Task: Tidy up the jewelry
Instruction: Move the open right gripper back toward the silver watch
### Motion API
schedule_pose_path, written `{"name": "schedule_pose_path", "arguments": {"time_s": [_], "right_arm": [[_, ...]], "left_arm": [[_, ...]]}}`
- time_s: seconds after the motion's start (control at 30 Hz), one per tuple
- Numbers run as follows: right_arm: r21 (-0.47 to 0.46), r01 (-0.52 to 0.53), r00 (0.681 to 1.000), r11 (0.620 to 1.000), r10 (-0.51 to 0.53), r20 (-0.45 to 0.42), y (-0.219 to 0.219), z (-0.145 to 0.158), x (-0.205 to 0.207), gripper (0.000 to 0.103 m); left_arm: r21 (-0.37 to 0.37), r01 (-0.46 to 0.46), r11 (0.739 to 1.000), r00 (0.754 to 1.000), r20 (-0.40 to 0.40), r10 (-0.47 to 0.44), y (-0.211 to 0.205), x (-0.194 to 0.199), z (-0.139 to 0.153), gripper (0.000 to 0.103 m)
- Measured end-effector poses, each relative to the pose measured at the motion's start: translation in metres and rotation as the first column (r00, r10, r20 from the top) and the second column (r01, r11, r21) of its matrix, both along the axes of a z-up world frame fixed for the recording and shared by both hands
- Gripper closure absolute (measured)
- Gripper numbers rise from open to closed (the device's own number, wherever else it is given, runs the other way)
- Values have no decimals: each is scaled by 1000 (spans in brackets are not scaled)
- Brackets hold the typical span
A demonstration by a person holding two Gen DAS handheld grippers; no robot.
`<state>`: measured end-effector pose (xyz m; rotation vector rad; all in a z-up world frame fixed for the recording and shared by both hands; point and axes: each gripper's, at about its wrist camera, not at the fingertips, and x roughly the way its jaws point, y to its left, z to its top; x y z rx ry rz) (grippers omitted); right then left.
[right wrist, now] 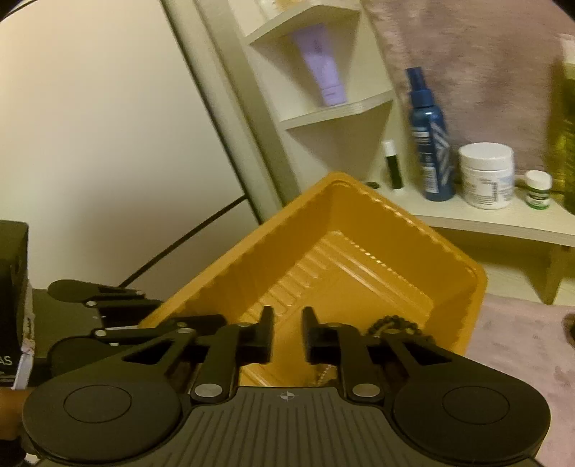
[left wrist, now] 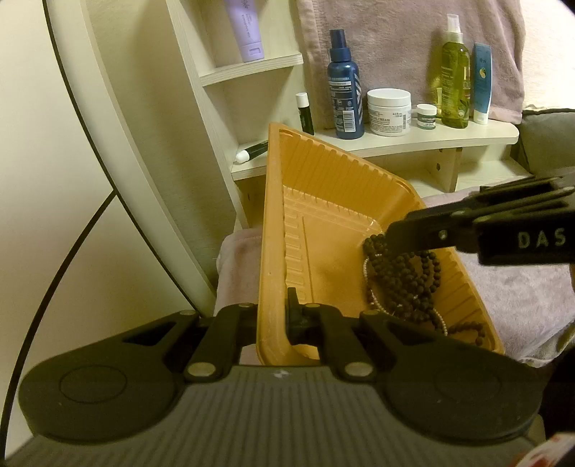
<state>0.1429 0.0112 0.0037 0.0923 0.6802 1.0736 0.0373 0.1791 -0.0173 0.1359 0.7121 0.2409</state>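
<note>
An orange plastic tray [left wrist: 323,201] is tilted above a pink towel. My left gripper [left wrist: 275,316] is shut on the tray's near rim. Dark bead necklaces [left wrist: 406,283] with a pale bead strand lie piled in the tray's right corner. My right gripper [right wrist: 286,332] is open over the tray [right wrist: 359,230], its fingers apart with nothing between them; it reaches in from the right in the left wrist view [left wrist: 395,230], just above the beads. A few dark beads [right wrist: 391,323] show beside its right finger.
A cream shelf [left wrist: 424,138] behind the tray holds a blue spray bottle [left wrist: 344,86], a white cream jar [left wrist: 389,111], a small jar [left wrist: 426,115], a green bottle [left wrist: 454,75] and tubes. A purple tube [left wrist: 244,28] stands on a higher shelf. A pink towel [left wrist: 521,283] covers the surface.
</note>
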Motion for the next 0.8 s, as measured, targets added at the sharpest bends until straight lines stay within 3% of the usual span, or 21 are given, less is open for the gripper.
{"name": "schedule_pose_path", "arguments": {"time_s": [0.2,0.37,0.8], "right_arm": [[-4,113,993,994,-113,-22,-36,-3,12,75],[-80,255,967,964,-256,-4,-77,-19,19,68],[-240,587,807,773,-582,98,-184,-52,42,64]], "left_arm": [[-1,0,1000,1000,1,0,1,0,0,98],[0,1,1000,1000,2,-1,1,0,0,98],[-1,0,1000,1000,3,0,1,-1,2,98]]}}
